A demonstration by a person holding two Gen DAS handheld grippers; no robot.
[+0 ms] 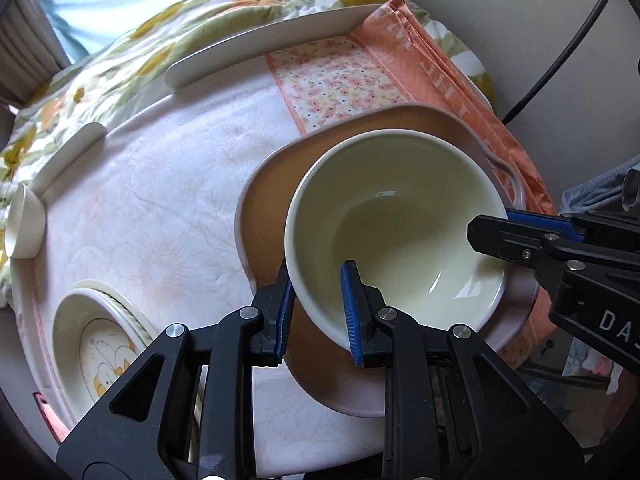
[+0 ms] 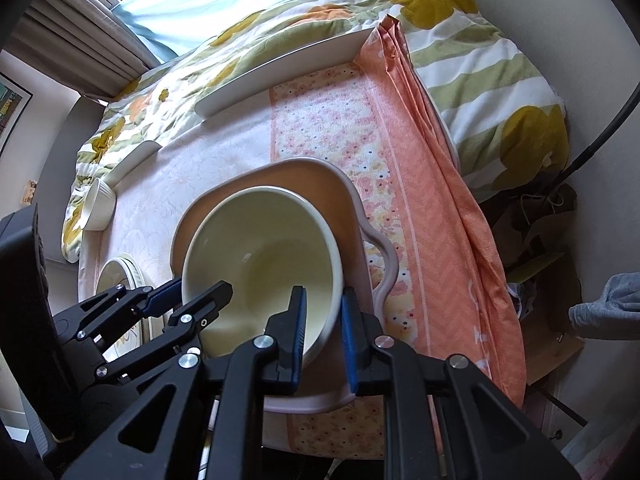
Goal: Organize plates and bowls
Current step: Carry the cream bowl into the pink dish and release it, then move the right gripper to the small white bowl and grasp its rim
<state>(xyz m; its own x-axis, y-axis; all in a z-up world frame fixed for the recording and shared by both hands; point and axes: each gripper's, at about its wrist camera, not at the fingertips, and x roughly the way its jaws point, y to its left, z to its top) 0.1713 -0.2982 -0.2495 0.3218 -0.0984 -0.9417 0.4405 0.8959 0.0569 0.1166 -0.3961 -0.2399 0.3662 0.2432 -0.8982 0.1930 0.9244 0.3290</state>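
Note:
A cream bowl (image 1: 400, 220) (image 2: 272, 256) sits on a brown plate with a pale scalloped rim (image 1: 272, 216) (image 2: 320, 184). My left gripper (image 1: 318, 312) straddles the bowl's near left rim, one finger outside and one inside. My right gripper (image 2: 323, 336) straddles the bowl's right rim in the same way; it also shows in the left wrist view (image 1: 496, 232). Both sets of jaws sit close on the rim. Stacked plates with a chick drawing (image 1: 100, 344) (image 2: 120, 276) lie at the left. A small ribbed white bowl (image 1: 22, 224) (image 2: 96, 208) lies on its side at the far left.
The table has a pale floral cloth (image 1: 160, 208) with an orange patterned runner (image 2: 420, 200) on the right. White raised edge pieces (image 1: 260, 48) line the far side. A flowered quilt (image 2: 480, 60) lies beyond. A black cable (image 1: 560, 48) hangs at the right.

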